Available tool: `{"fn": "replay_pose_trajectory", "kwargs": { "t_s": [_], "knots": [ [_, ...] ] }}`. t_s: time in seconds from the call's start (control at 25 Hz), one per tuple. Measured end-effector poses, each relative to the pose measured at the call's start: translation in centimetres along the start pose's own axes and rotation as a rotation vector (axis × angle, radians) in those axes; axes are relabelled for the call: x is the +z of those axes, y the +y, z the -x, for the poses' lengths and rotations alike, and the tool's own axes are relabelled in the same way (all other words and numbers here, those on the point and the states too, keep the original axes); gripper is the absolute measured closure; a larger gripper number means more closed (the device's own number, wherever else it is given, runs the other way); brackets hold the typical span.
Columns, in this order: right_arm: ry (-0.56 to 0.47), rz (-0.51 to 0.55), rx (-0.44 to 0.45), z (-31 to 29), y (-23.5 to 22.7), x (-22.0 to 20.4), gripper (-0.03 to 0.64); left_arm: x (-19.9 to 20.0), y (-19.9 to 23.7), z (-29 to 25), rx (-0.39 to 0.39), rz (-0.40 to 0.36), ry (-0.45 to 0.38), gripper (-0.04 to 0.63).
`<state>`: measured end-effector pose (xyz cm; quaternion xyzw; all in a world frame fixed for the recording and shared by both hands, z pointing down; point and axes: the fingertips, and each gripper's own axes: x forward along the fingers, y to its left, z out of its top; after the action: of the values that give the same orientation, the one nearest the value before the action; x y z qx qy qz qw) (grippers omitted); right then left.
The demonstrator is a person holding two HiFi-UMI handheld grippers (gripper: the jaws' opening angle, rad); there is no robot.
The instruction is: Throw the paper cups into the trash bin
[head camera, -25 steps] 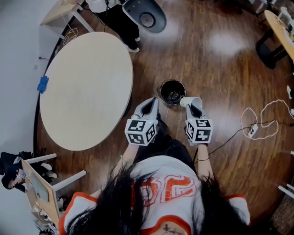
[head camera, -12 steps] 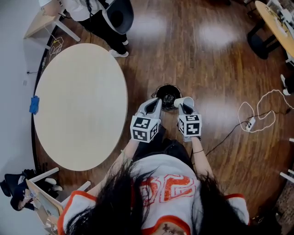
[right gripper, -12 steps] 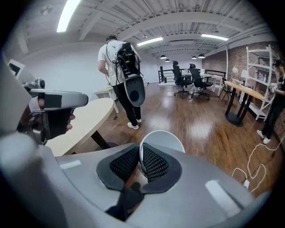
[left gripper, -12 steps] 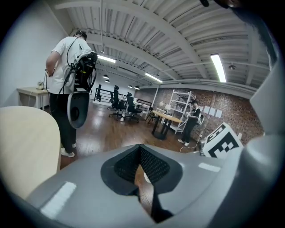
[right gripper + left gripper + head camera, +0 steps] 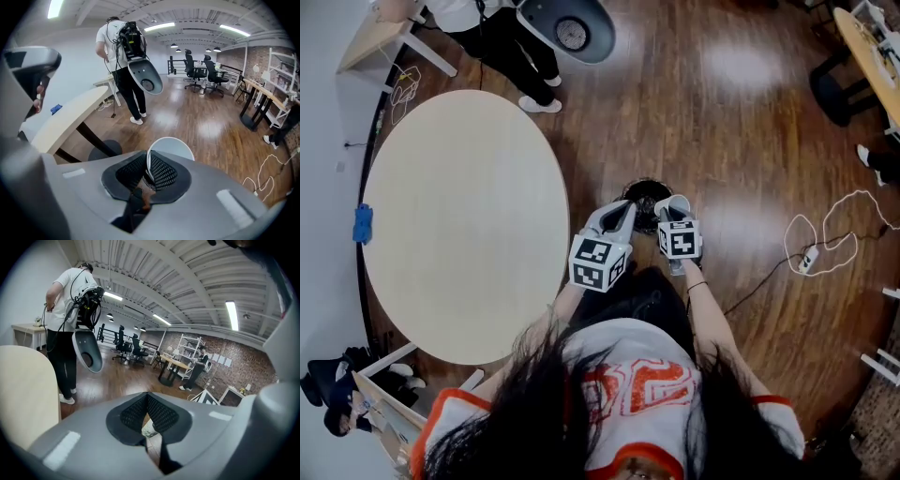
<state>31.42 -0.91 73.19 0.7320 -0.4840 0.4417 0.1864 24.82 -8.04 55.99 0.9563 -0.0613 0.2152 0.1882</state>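
A white paper cup (image 5: pixel 674 203) hangs by its rim in my right gripper (image 5: pixel 672 214), which is shut on it. In the right gripper view the cup's (image 5: pixel 171 145) thin wall is pinched between the black ribbed pads (image 5: pixel 161 171), with its mouth facing away. The cup is at the right rim of the small black trash bin (image 5: pixel 643 195) on the wooden floor. My left gripper (image 5: pixel 618 217) is over the bin's left side. Its pads (image 5: pixel 133 414) meet with nothing held between them. Both grippers hide most of the bin.
A large round beige table (image 5: pixel 459 216) stands to my left, with a blue object (image 5: pixel 362 223) at its far edge. A person carrying a grey shell-shaped pack (image 5: pixel 567 28) stands beyond the table. A white cable with a power strip (image 5: pixel 811 258) lies on the floor to the right.
Both grippers have closed in on the bin. The right gripper has carried the cup to the left, up to the bin's rim. The person beyond the table has shifted slightly.
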Motion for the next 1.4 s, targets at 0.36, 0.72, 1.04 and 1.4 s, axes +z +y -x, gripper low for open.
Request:
{"fn": "replay_pose_trajectory", "kwargs": {
  "t_s": [0.36, 0.72, 1.04, 1.4],
  "knots": [
    [0.218, 0.009, 0.055, -6.7, -1.9, -4.4, 0.586, 1.3, 0.8, -1.5, 0.068, 0.054, -0.022, 0.595],
    [0.327, 0.054, 0.151, -12.8, -1.7, -5.3, 0.551, 0.4, 2.0, -2.7, 0.093, 0.074, -0.057, 0.595],
    [0.273, -0.055, 0.186, -12.2, -0.7, -4.6, 0.557, 0.0, 3.6, -1.9, 0.135, 0.080, -0.051, 0.595],
    [0.073, -0.186, 0.089, -6.4, -1.8, 0.3, 0.614, 2.8, 2.9, -0.8, 0.108, 0.065, -0.069, 0.595]
  ]
}}
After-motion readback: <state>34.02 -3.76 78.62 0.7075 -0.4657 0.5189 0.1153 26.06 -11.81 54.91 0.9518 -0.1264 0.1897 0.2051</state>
